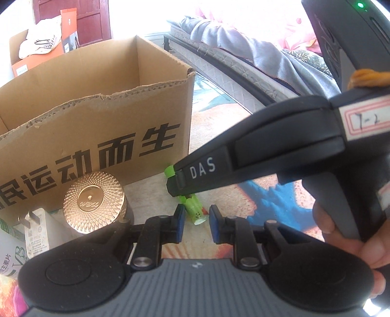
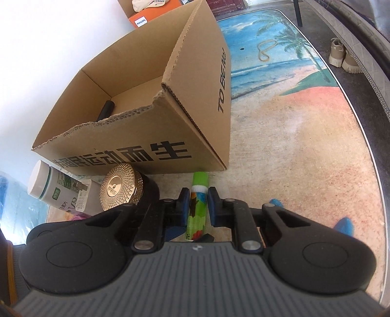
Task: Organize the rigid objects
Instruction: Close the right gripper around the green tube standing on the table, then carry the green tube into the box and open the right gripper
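A green glue stick (image 2: 196,207) lies on the beach-print mat in front of an open cardboard box (image 2: 170,136). My right gripper (image 2: 198,203) straddles the stick, blue pads on both sides with small gaps, not clamped. In the left wrist view the stick (image 1: 195,209) lies just past my left gripper (image 1: 195,225), which is open and empty; the right gripper's black body (image 1: 243,161) crosses above it. A gold-lidded jar (image 2: 121,187) stands left of the stick, also in the left wrist view (image 1: 93,202). A black cylinder (image 2: 106,109) lies inside the box.
A white supplement bottle (image 2: 53,187) and a white charger plug (image 1: 36,231) lie left of the jar. An orange Philips box (image 2: 146,14) stands behind the cardboard box (image 1: 97,102). A bed (image 1: 243,63) borders the mat (image 2: 292,146); shoes (image 2: 343,58) lie beneath it.
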